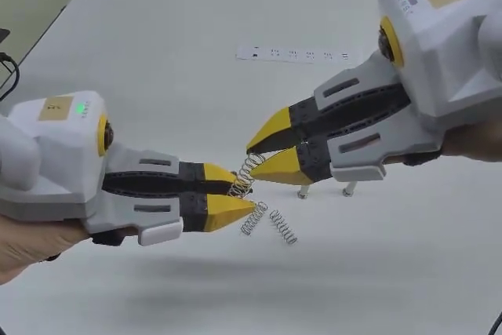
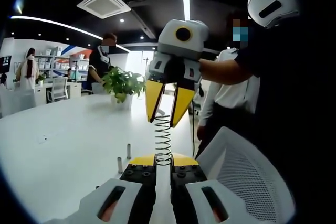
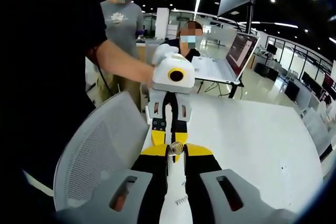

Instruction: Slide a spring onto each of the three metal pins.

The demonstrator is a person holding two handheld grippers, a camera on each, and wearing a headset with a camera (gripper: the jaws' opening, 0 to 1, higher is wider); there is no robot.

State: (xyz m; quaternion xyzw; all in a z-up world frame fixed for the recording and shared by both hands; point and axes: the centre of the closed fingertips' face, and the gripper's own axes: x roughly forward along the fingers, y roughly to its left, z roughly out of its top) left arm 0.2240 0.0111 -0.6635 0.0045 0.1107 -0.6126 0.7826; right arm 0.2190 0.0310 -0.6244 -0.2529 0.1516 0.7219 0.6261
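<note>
Left hand-held gripper (image 1: 248, 191) is seen nearest, low at the left of the head view, held in a hand (image 1: 31, 245) and clamped on one end of a spring (image 1: 246, 172). That spring is carried clear of the white tabletop (image 1: 157, 45) and slants up toward the right hand-held gripper (image 1: 252, 163), which comes in from the upper right. The right jaws are parted, with the spring's far end between the yellow tips; whether the tips touch it can't be told. In the left gripper view the spring is seen rising straight from the closed jaws to the V of the opposing tips. In the right gripper view it is seen end-on as a ring at the tips. Two loose springs (image 1: 253, 219) (image 1: 283, 227) are laid flat on the tabletop just below the tips, close together, the ends nearest each other almost touching. Two metal pins (image 1: 303, 191) (image 1: 349, 188) are stood upright side by side, just under the right hand-held gripper's body, both bare. A third pin can't be made out. A white power strip (image 1: 302, 54) is laid well beyond, toward the far edge. A mesh chair back (image 3: 100, 150), a potted plant (image 2: 123, 83) and an open laptop (image 3: 231, 59) are picked up in the gripper views.
</note>
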